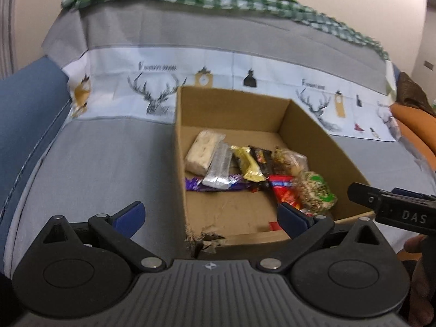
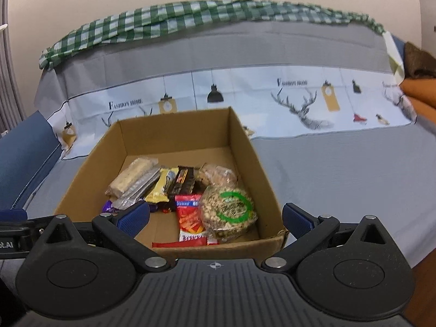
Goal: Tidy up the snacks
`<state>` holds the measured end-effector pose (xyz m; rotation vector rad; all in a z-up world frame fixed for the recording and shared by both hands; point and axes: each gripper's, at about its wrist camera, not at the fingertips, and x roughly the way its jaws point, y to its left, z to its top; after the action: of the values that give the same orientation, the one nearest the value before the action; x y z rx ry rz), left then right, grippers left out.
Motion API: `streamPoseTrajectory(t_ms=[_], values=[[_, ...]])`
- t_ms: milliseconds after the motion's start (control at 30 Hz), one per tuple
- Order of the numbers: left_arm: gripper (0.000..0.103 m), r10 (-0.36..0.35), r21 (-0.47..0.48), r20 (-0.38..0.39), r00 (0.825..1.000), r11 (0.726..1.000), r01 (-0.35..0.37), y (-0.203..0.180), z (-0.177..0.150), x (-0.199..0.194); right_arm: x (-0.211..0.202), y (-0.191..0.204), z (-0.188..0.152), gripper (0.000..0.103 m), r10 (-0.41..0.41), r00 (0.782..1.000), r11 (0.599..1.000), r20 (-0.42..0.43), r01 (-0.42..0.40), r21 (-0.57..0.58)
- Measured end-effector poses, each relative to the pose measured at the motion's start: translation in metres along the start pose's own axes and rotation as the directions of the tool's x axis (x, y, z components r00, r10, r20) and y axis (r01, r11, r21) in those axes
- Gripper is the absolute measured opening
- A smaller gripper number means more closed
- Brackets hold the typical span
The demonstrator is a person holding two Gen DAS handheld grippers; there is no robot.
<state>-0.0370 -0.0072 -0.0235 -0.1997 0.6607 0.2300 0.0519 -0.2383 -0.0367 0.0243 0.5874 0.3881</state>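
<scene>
Grey cloth covers the sofa (image 2: 340,169), and a cardboard box (image 2: 174,133) sits on it. Snacks (image 2: 190,190) lie inside the box, toward 6 o'clock. Left claw (image 1: 209,218) is wide open and holds nothing. Right claw (image 2: 215,218) is wide open and empty too, just before the box.

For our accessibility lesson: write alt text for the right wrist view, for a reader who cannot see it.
An open cardboard box of wrapped snacks sits on a grey cloth, with the open, empty right tool just in front of it. Nearest are a round nut cake and a red packet.
</scene>
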Motion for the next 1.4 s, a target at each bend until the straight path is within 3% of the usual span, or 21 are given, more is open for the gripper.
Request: streamPoseTrajectory(t_ms=[167, 1400], values=[[0.103, 0.004, -0.032, -0.020, 1.000, 0.999, -0.005, 0.004, 0.004, 0.006, 0.002, 0.007, 0.000, 0.102, 0.008, 1.000, 1.000, 0.004, -0.008, -0.015], [0.103, -0.012, -0.006, -0.014, 1.000, 1.000, 0.012, -0.002, 0.004, 0.007, 0.005, 0.019, -0.003, 0.102, -0.001, 1.000, 0.997, 0.007, 0.001, -0.082]])
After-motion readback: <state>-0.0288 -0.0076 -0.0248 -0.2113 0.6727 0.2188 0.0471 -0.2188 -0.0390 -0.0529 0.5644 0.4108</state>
